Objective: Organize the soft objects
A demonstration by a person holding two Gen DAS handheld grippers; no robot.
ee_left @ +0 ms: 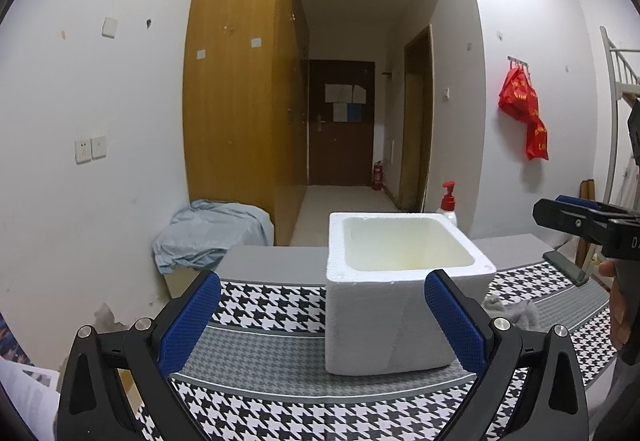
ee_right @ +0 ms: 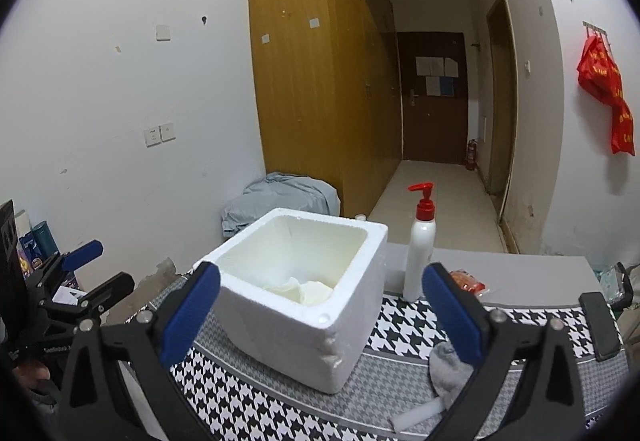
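Left gripper (ee_left: 324,315): fingers spread wide, empty, facing the foam box (ee_left: 400,305).
Right gripper (ee_right: 320,311): fingers apart, holding nothing.
Grey sock (ee_right: 448,365): on the table (ee_right: 532,273), just right of the box, beneath the right finger.
Box contents: pale cloth (ee_right: 304,289) inside.
Risk: a shallow pinch could drop the limp sock; a low approach may snag the houndstooth cloth (ee_right: 400,321) or nudge the light box.

Pale cloth (ee_right: 300,289) inside foam box (ee_right: 296,325)
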